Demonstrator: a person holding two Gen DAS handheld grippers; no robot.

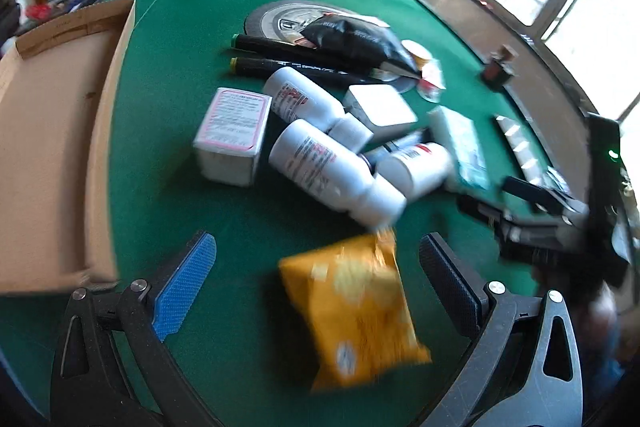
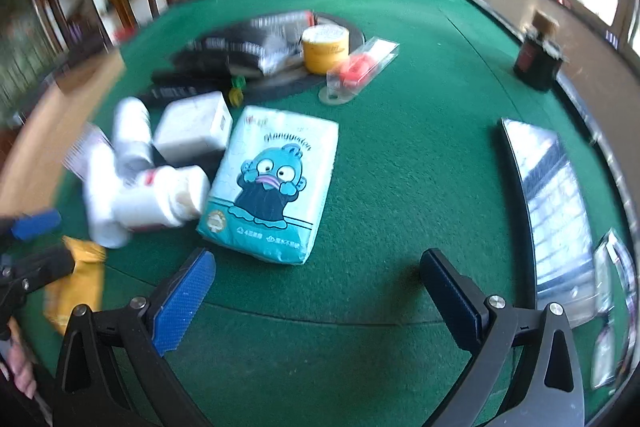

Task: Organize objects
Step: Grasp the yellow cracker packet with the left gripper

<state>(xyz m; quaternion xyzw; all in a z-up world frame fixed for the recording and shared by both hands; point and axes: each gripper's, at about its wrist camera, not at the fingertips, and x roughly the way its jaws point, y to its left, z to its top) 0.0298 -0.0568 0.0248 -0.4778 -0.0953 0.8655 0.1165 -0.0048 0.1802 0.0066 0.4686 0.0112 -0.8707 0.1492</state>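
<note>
The yellow packet (image 1: pixel 354 311) lay on the bench (image 1: pixel 180 87) between your left tongs (image 1: pixel 316 263), spread wide. You needed to centre, close gently, then carry to the box (image 1: pixel 52 147). Right tongs (image 2: pixel 318 269) hung released.

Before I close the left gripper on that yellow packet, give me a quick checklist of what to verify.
1. Left gripper open: ok.
2. Yellow packet lying between its fingers: ok, though blurred.
3. White bottle apart from the packet: cannot tell, its cap sits right at the packet's top edge.
4. Cardboard box open: ok, on the left.
5. Right gripper open and holding nothing: ok, beside the tissue pack.
</note>
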